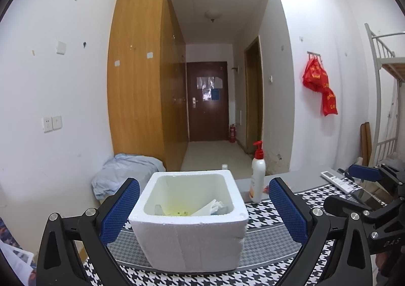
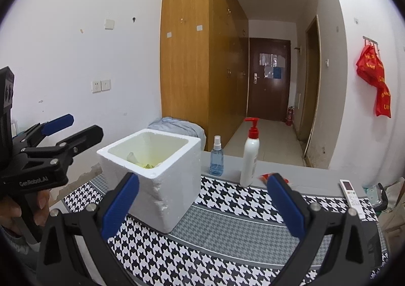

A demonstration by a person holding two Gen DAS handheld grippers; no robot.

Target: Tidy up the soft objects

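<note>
Foam box: white, open-topped, sitting on the houndstooth cloth near the table's left end. Holding crumpled white tissue and yellowish scraps at the bottom; contents only partly showing.

Left gripper: pads spread wide, flanking the box, touching nothing that can be confirmed.

Right gripper: spread open, carrying nothing, hovering over the cloth beside the box.

Standing behind: lotion pump bottle, blue spray bottle, red wrapper. Remote control lying at right.

Progress, judged: some soft items appearing already binned; the wrapper possibly remaining.
</note>
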